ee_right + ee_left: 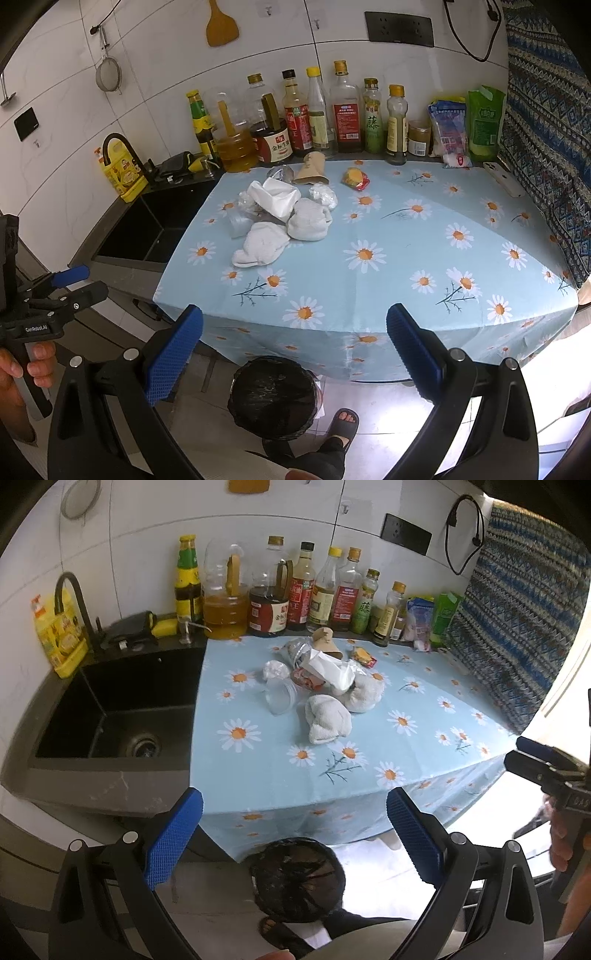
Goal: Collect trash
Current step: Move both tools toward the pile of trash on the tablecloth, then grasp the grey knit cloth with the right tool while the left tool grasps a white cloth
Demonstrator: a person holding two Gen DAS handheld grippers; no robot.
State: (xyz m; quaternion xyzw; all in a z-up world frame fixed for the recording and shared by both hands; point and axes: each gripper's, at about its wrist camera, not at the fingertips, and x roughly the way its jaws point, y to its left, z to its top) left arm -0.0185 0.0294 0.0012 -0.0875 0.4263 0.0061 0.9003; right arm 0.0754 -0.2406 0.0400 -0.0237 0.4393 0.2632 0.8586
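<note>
While trash pile (317, 679) sits upper centre of frame on daisy cloth (406, 746), untouched: nothing collected. Left gripper (294, 834) spread, empty; right gripper (294, 350) likewise. Black-lined bin (273, 395) bottom centre, apparently empty. Whole job left.

- Tablecloth (388, 229): pale blue, printed with white daisies with orange centres
- Sink (122, 709): black
- Bin liner (273, 395): glossy black
- Fingers (173, 842) of both grippers: blue textured pads on black arms
- Crumpled towels (262, 243): white
- Paper cup (310, 170): brown
- Snack wrapper (355, 178): red and yellow
- Hanging cloth (546, 147): blue, grey and white zigzag bands
- Detergent jug (59, 635): yellow
- Wall tiles (155, 74): white
- Pouch (485, 122): green
- Spatula (221, 26): tan wood
- Sandal (341, 424): dark grey
</note>
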